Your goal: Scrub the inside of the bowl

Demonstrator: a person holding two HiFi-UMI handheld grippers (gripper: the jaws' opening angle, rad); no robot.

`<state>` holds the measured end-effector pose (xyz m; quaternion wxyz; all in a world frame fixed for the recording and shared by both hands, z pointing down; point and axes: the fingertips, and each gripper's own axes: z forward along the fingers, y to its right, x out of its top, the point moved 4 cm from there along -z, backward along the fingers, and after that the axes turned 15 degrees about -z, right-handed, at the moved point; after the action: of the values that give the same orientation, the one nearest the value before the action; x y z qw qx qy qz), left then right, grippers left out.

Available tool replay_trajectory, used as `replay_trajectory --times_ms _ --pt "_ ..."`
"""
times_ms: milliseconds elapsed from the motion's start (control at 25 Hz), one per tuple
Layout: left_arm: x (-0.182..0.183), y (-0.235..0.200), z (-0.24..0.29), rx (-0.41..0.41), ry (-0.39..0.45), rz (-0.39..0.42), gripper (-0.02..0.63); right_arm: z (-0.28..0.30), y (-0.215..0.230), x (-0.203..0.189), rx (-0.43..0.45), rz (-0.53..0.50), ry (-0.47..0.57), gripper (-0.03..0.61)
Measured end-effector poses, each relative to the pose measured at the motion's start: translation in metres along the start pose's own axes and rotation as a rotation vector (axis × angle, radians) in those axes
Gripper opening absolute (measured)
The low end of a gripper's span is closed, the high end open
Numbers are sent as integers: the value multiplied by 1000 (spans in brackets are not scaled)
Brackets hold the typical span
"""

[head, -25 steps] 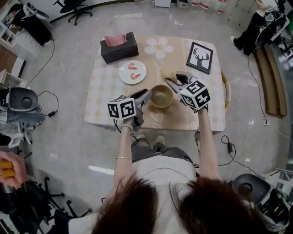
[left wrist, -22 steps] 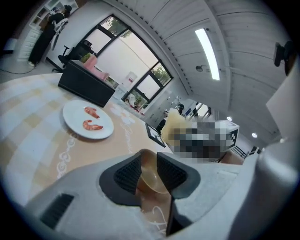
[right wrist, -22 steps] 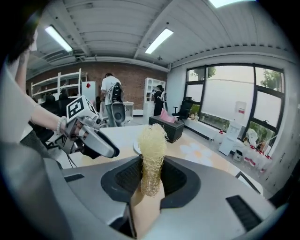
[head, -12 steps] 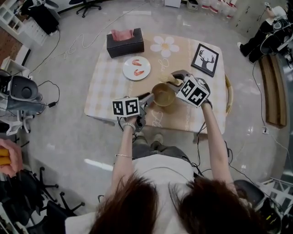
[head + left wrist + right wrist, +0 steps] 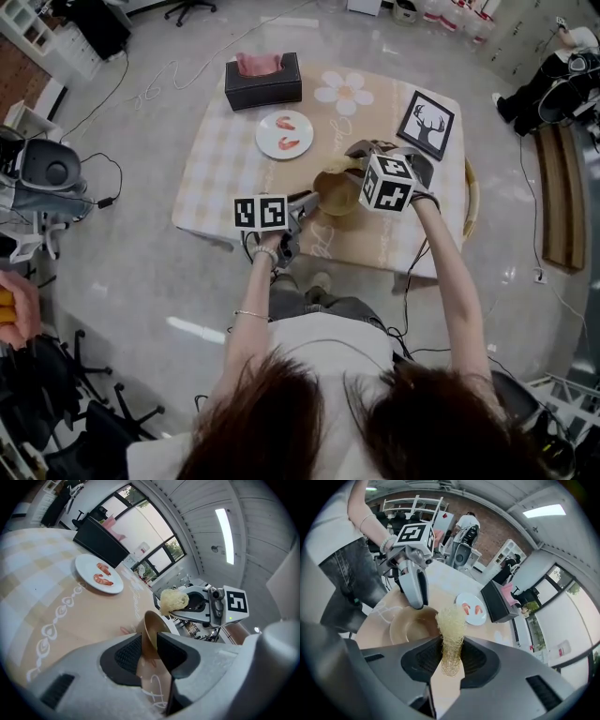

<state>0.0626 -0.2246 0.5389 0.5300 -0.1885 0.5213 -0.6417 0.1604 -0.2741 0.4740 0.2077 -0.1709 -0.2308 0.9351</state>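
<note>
One bowl [image 5: 334,195], rim pinched by left gripper [image 5: 149,644] at 9 o'clock. One scrubber [image 5: 451,630] clamped in right gripper [image 5: 451,663], above bowl's 12 o'clock rim. Both forearms outstretched.

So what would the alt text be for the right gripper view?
The right tongs clamp a pale yellow mesh scrubber close to a tan round bowl. The left tongs grip the bowl's rim, and a white plate lies beyond.

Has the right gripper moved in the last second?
Yes. Against the deer picture, the right gripper with its scrubber shifted left, closer to the bowl.
</note>
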Motion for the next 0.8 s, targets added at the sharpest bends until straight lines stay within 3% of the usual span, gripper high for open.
replay_trajectory --times_ms 320,800 --pt "-5 0 4 -5 -32 -14 98 10 -8 4 68 -198 -80 95" --pt "-7 -1 6 1 -38 -45 98 15 -11 12 126 -361 -141 95"
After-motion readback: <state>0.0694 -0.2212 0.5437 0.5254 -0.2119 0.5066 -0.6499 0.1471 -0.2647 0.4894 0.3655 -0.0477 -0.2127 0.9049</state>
